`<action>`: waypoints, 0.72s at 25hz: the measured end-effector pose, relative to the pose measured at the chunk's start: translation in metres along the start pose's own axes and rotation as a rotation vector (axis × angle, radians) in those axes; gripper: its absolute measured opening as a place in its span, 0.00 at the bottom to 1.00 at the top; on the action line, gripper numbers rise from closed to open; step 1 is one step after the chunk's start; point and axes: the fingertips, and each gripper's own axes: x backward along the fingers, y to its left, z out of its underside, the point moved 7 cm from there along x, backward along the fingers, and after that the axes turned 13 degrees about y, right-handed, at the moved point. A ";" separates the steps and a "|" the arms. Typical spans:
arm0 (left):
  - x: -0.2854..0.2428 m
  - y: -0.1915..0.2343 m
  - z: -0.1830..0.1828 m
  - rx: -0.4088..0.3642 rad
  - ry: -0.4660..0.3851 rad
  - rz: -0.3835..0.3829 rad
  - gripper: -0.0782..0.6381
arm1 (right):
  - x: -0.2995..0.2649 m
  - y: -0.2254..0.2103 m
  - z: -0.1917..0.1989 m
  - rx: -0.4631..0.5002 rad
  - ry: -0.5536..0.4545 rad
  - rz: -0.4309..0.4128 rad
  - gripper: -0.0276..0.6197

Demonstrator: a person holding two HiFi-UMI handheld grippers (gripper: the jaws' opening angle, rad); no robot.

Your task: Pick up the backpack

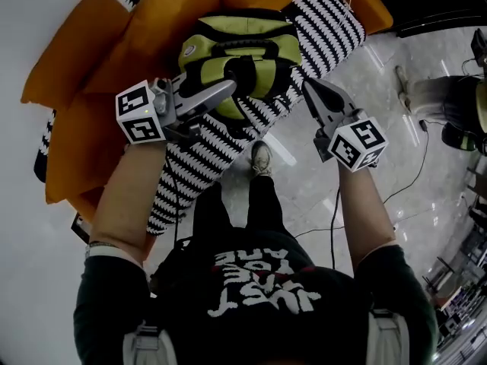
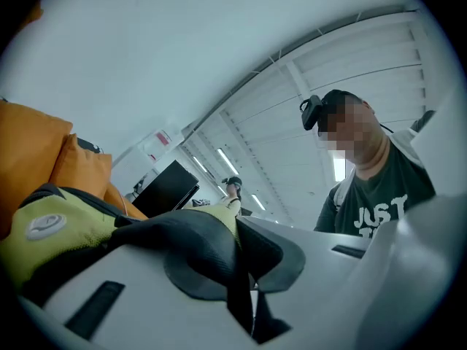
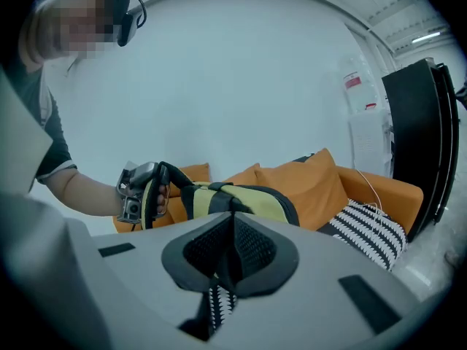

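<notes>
From the head view, the left forearm [image 1: 129,196] reaches forward and up from the body. It carries the left gripper [image 1: 232,86] nearly level, with its marker cube toward the person. The fingers point right, into the top of the backpack [image 1: 243,40]. The yellow-green and black backpack sits right at the fingertips, over a striped throw [image 1: 327,21] on the orange sofa [image 1: 84,67]. The right forearm [image 1: 365,204] stretches straight ahead. The right gripper [image 1: 308,86] tilts up and left, with its tips just right of the backpack and apart from it. The glossy floor [image 1: 380,74] lies beneath them.

In the left gripper view, the fingers [image 2: 211,257] are closed on a black strap of the backpack. The strap runs off to the left of them to the yellow-green body [image 2: 44,239], close against the left finger.

In the right gripper view, the fingers [image 3: 252,250] are pressed together with nothing between them. A strip of the striped throw [image 3: 368,232] shows under the pads. Beyond the tips and slightly left, the backpack [image 3: 241,199] spans the sofa [image 3: 379,184]. The left hand [image 3: 153,199] is wrapped around its gripper at the backpack's left end, the arm coming in level from the left.
</notes>
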 end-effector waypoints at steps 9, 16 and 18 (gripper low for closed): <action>-0.011 -0.044 -0.055 -0.047 0.032 -0.027 0.17 | 0.034 0.017 -0.045 0.029 -0.034 0.011 0.09; 0.000 -0.098 -0.109 -0.119 0.026 -0.037 0.17 | 0.059 0.036 -0.082 0.050 -0.043 -0.011 0.09; 0.005 -0.112 -0.134 -0.143 0.017 -0.030 0.17 | 0.066 0.045 -0.102 0.042 -0.047 -0.015 0.09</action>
